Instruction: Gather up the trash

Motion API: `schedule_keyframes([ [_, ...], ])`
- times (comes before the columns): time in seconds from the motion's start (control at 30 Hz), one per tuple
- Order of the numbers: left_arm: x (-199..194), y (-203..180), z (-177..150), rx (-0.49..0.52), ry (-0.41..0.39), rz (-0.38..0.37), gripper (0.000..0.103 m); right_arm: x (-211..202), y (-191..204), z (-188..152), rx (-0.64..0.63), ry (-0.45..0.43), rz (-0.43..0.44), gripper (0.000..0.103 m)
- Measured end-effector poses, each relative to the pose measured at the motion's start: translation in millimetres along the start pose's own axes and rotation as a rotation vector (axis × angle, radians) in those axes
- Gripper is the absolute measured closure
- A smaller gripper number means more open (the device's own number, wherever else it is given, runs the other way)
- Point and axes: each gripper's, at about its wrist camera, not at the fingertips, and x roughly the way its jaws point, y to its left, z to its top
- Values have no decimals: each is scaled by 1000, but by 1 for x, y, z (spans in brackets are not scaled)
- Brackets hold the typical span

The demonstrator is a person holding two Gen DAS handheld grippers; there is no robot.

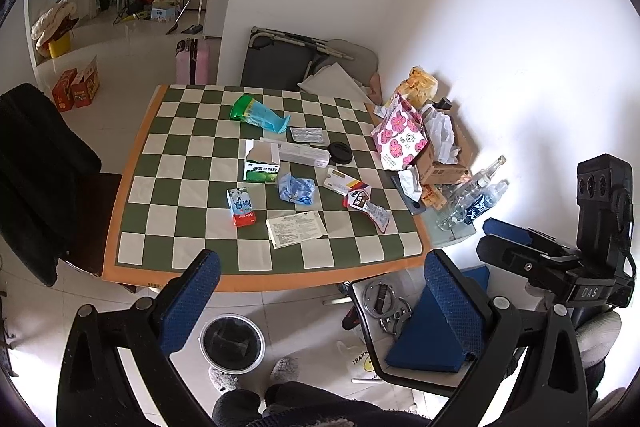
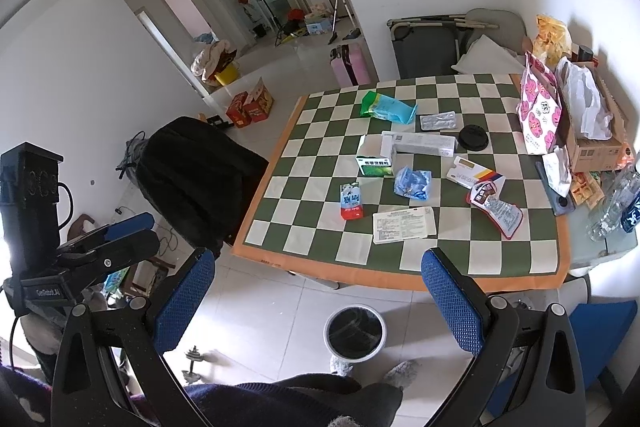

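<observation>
Nothing is collected yet: the left tool (image 1: 320,279) and right tool (image 2: 320,275) both hang with fingers apart and empty over the near edge of the green-and-cream chequered bench (image 2: 400,277). Left to right near that edge lie a red-and-blue crushed drink carton (image 1: 241,207), a white printed paper leaflet (image 1: 296,228) and a red-rimmed torn foil wrapper (image 1: 370,207); the next move probably calls for closing on one and dropping it in the round black-lined waste bin (image 1: 232,343) on the floor.

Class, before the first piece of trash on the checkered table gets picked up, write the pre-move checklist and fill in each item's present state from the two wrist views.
1. Left gripper open and empty: ok.
2. Right gripper open and empty: ok.
3. Trash bin on the floor by the table's near edge, mouth uncovered: ok.
4. Nearest trash, the printed leaflet, lies flat and clear of other items: ok.
5. Crumpled blue wrapper unobstructed from above: ok.
6. Whether the green medicine box is empty: cannot tell.
</observation>
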Motion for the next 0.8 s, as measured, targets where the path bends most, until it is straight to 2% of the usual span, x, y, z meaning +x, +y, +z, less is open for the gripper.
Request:
schedule_keyframes([
  [0.67,-2,1,-2,2,4,-13,0,1,2,-1,6,4,10,0],
  [0.7,0,-17,-1,7,2,-8,0,1,3,-1,7,3,10,0],
  [0.8,1,-23,0,6,2,-16,0,1,2,0,7,7,14,0],
])
